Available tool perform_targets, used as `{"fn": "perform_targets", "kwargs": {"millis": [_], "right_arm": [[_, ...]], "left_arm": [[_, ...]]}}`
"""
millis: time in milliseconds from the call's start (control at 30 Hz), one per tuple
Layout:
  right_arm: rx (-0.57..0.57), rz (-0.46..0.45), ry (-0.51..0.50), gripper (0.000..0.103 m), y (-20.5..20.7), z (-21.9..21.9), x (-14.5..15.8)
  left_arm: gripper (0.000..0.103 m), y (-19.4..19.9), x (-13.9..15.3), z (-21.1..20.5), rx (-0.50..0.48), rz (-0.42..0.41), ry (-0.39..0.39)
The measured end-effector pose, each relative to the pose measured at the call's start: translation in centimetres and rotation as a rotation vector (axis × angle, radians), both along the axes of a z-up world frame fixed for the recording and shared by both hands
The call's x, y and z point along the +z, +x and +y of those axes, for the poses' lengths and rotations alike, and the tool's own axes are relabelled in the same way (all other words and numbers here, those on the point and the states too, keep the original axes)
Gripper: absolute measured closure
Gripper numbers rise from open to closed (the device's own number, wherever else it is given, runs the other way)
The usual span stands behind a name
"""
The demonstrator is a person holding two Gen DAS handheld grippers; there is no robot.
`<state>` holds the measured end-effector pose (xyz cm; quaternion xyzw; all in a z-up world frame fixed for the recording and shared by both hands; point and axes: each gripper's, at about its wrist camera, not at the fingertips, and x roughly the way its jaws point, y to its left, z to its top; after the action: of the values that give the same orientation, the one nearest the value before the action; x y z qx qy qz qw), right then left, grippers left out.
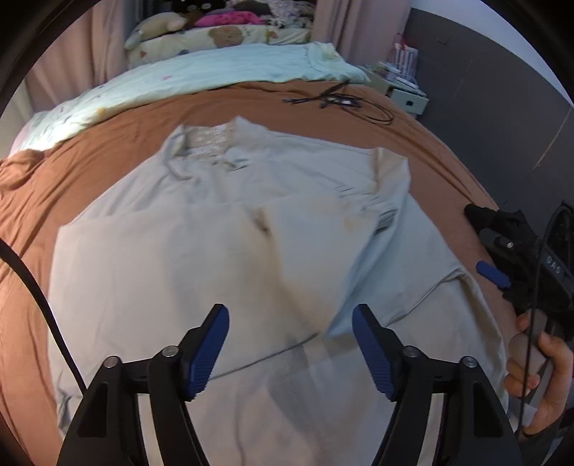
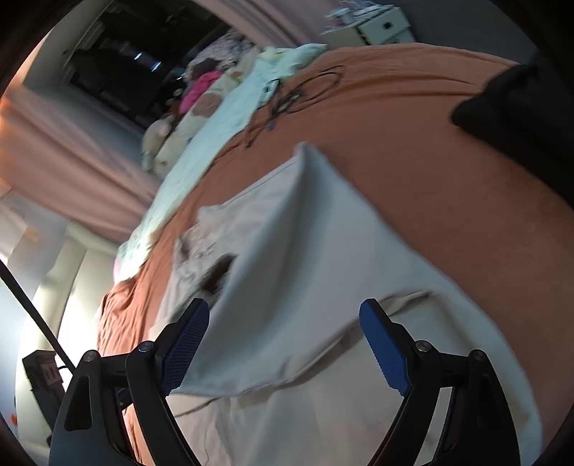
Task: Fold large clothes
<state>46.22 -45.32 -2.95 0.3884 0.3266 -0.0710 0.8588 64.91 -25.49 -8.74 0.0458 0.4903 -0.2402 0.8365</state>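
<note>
A large pale beige shirt (image 1: pixel 222 222) lies spread on the rust-orange bed sheet (image 1: pixel 107 150), collar at the far end and both sides folded in over its middle. My left gripper (image 1: pixel 290 315) hangs above the shirt's near part with its blue-padded jaws wide apart and nothing between them. In the right wrist view the same shirt (image 2: pixel 315 272) shows a folded panel lying flat. My right gripper (image 2: pixel 285 310) is open above it, empty. The right gripper (image 1: pixel 491 272) also appears at the right edge of the left wrist view, held by a hand (image 1: pixel 549 372).
A light green quilt (image 1: pixel 186 77), pillows and a plush toy (image 1: pixel 161 25) lie at the head of the bed. Black cables (image 1: pixel 340 102) sit on the sheet beyond the shirt. A white bedside unit (image 1: pixel 409 96) and a dark wall panel stand on the right.
</note>
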Motion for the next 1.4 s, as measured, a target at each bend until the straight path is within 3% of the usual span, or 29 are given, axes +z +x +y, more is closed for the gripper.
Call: {"fn": "perform_targets", "kwargs": {"millis": [233, 433, 500, 567, 633, 667, 967, 1133, 1200, 1267, 1400], "right_arm": [[-0.049, -0.006, 0.081, 0.018, -0.6, -1.0, -0.7], [-0.050, 0.033, 0.122, 0.018, -1.4, -1.6, -2.2], [-0.046, 0.047, 0.125, 0.018, -1.3, -1.5, -2.4], [-0.048, 0.064, 0.117, 0.018, -1.3, -1.4, -2.5], [-0.047, 0.078, 0.111, 0.018, -1.4, -1.2, -2.7], [-0.046, 0.083, 0.114, 0.018, -1.3, -1.2, -2.6], [-0.039, 0.101, 0.096, 0.024, -1.4, -0.8, -2.5], [-0.047, 0.095, 0.135, 0.024, -1.9, -0.9, -3.1], [-0.049, 0.090, 0.129, 0.024, -2.0, -0.8, -3.0], [-0.043, 0.083, 0.117, 0.024, -2.1, -0.5, -2.8], [-0.041, 0.082, 0.124, 0.024, -2.7, -0.1, -3.0]], "left_arm": [[0.022, 2.0, -1.2, -6.6, -0.081, -0.007, 0.027], [0.022, 3.9, -3.0, -9.3, -0.092, -0.027, 0.080], [0.035, 4.2, -3.6, -9.4, -0.083, -0.029, 0.099], [0.072, 4.7, -4.2, -8.9, -0.071, -0.009, 0.102], [0.095, 4.7, -4.3, -8.1, -0.050, -0.001, 0.099], [0.097, 4.5, -4.2, -7.6, -0.035, -0.016, 0.113], [0.098, 2.4, -3.2, 0.3, 0.108, -0.019, 0.078], [0.097, 0.1, -4.6, 5.6, 0.164, 0.072, 0.064], [0.091, -0.7, -5.1, 7.4, 0.178, 0.105, 0.068], [0.077, -1.5, -5.2, 9.3, 0.191, 0.135, 0.061], [0.052, -2.6, -4.4, 13.2, 0.249, 0.117, 0.072]]}}
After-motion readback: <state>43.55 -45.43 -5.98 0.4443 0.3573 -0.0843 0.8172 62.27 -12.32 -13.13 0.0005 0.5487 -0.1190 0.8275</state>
